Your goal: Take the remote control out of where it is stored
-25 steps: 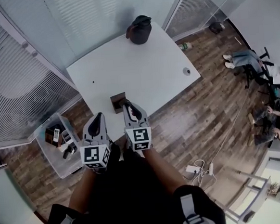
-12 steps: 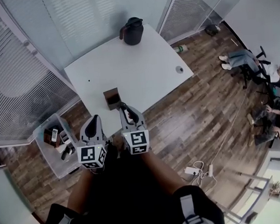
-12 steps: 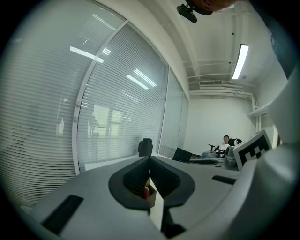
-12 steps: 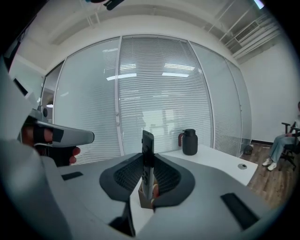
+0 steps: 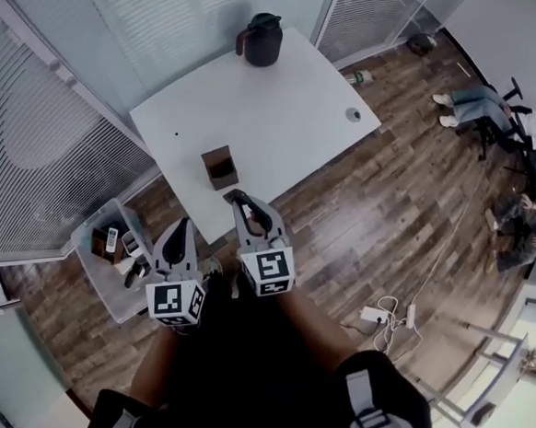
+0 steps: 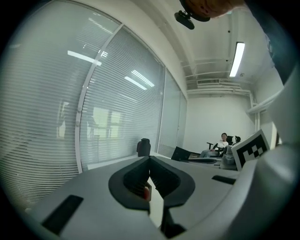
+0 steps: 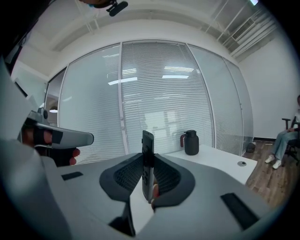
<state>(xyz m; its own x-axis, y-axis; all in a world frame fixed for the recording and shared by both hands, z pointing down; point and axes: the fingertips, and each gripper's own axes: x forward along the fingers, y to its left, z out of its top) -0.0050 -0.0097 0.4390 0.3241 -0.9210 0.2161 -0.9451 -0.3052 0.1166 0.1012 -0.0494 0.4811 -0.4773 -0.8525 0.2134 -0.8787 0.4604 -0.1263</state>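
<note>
While the left tool [image 6: 150, 159] sits closed and empty, the right tool [image 5: 242, 201] pinches the remote control [image 7: 147, 140] upright.

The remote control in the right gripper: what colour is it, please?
Black; the remote control shows best in the right gripper view.

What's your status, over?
Left gripper shut, empty. Right gripper shut on remote control, upright, out of the brown box on the table. Nothing in the way.
</note>
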